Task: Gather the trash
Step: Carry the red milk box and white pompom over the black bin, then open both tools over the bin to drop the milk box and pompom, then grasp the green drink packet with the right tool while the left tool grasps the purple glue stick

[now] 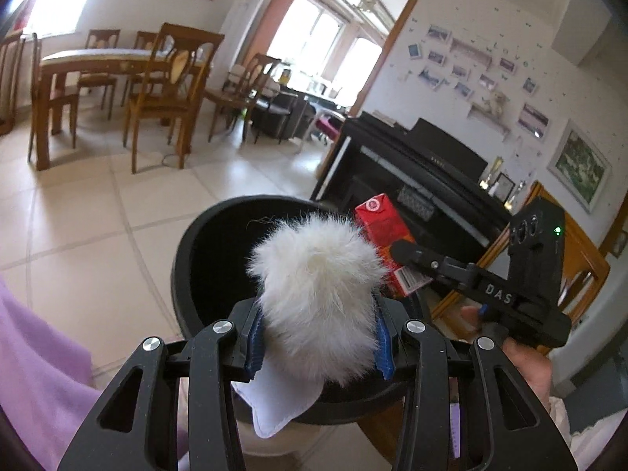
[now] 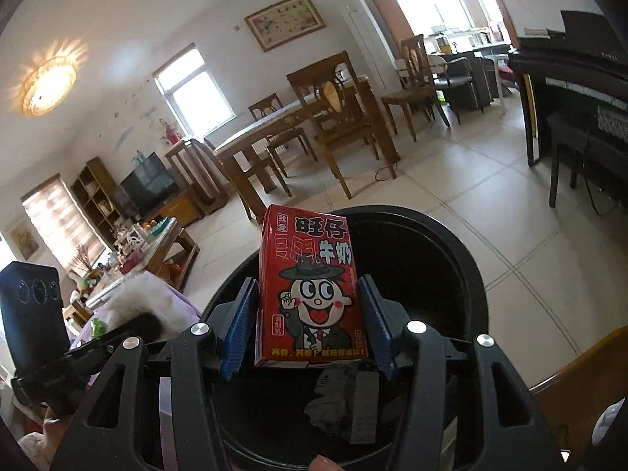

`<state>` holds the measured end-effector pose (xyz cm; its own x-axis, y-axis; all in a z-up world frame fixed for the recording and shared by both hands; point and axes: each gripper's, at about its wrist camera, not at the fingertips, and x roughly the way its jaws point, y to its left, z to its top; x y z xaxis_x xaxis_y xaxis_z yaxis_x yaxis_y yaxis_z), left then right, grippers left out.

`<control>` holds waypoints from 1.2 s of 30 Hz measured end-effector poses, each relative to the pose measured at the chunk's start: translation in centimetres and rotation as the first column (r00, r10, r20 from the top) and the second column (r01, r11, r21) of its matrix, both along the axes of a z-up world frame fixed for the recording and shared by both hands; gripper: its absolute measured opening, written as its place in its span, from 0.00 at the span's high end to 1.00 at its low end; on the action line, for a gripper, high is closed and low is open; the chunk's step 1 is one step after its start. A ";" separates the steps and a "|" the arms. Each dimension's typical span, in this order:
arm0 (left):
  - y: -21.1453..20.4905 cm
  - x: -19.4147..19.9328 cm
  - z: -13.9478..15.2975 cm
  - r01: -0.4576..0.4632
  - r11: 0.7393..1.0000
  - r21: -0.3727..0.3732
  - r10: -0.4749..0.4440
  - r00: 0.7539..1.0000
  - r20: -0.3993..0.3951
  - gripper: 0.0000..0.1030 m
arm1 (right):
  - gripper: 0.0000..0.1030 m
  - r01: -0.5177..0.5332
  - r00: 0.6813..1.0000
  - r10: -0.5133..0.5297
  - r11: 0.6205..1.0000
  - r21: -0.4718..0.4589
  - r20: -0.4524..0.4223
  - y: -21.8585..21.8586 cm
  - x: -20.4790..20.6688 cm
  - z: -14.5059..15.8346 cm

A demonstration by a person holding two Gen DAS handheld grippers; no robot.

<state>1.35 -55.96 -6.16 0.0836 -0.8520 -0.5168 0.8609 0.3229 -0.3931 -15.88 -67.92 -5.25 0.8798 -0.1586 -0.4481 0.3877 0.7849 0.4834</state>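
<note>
Tiled living-room floor [image 1: 98, 212] is framing 2 tools over a black bin [image 2: 451, 259]: left tool [image 1: 314, 337] clamping a white fluffy item [image 1: 318, 290], right tool [image 2: 310, 329] gripping a red milk carton [image 2: 310, 294]; only the right view is showing dark scraps [image 2: 337, 400] inside.

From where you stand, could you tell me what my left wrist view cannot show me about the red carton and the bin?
Observer: The red carton stands upright between the right gripper's blue pads, front face to the camera, showing a cartoon figure in a hat.
Operator: Thank you. Is the black bin empty?
Observer: No. The right wrist view looks down into it, and grey crumpled trash already lies at the bottom.
Operator: And is the carton over the opening?
Observer: Yes, it hangs above the bin's mouth. Your left gripper holds the white fluffy item over the same bin.
</note>
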 end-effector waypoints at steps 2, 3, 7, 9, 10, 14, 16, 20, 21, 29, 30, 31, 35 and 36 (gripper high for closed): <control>-0.1 0.0 -0.3 -0.001 1.000 0.010 0.001 1.000 0.002 0.58 | 0.50 0.001 1.000 -0.001 1.000 0.012 0.001 -0.2 -0.4 -0.5; -0.4 -0.3 -0.4 0.000 1.000 0.015 0.000 1.000 0.004 0.58 | 0.50 0.000 1.000 0.000 1.000 0.018 0.001 -0.4 -0.2 -0.7; -0.9 -1.1 -1.0 0.004 0.999 0.044 -0.005 1.000 0.027 0.57 | 0.50 -0.004 1.000 0.004 0.999 0.034 0.003 -0.6 -0.2 -1.1; -0.6 -1.5 -0.9 0.001 0.998 0.057 -0.004 0.999 0.045 0.50 | 0.48 -0.007 1.000 0.007 0.999 0.036 0.002 -0.6 -0.2 -1.2; -0.4 -1.7 -0.8 -0.001 0.998 0.065 -0.003 0.998 0.060 0.46 | 0.47 -0.013 1.000 0.013 0.999 0.036 0.000 -0.6 -0.1 -1.2; 0.2 -2.5 -0.4 -0.039 0.996 0.080 0.025 0.987 0.160 0.07 | 0.16 -0.033 0.999 0.033 0.999 0.022 0.003 -1.0 -0.2 -0.8; 0.2 -3.1 -0.2 -0.037 0.996 0.083 0.020 0.981 0.194 0.05 | 0.16 -0.037 0.999 0.036 0.999 0.005 0.012 -0.8 -0.4 -0.4; 0.5 -4.2 -0.1 -0.030 0.992 0.123 -0.002 0.967 0.255 0.05 | 0.04 -0.053 0.998 0.054 0.998 -0.014 0.022 -0.3 -0.4 0.0; 0.6 -4.5 -0.1 -0.029 0.991 0.132 -0.007 0.964 0.265 0.05 | 0.04 -0.056 0.998 0.057 0.998 -0.018 0.024 -0.2 -0.5 0.0; 5.0 -5.0 1.1 -0.070 0.989 0.133 0.028 0.956 0.291 0.05 | 0.04 -0.057 0.998 0.056 0.996 -0.061 -0.017 1.6 0.2 1.1; 6.0 -4.9 1.5 -0.082 0.989 0.126 0.043 0.956 0.290 0.05 | 0.04 -0.064 0.998 0.062 0.996 -0.068 -0.022 2.1 0.4 1.5; 7.5 -4.7 1.9 -0.100 0.988 0.117 0.063 0.956 0.286 0.05 | 0.04 -0.068 0.997 0.066 0.995 -0.073 -0.027 2.4 0.6 1.8; 13.5 -3.5 3.4 -0.195 0.978 0.077 0.168 0.949 0.266 0.05 | 0.05 -0.108 0.994 0.105 0.990 -0.092 -0.042 4.4 1.8 2.7; 15.1 -3.2 3.7 -0.221 0.973 0.066 0.198 0.946 0.257 0.05 | 0.05 -0.132 0.991 0.128 0.986 -0.102 -0.049 5.7 2.4 3.1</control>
<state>-1.85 -40.84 -2.43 0.3902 -0.7510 -0.5328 0.8360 0.5314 -0.1368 -13.45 -62.20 -2.19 0.8767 -0.0918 -0.4721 0.2972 0.8752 0.3817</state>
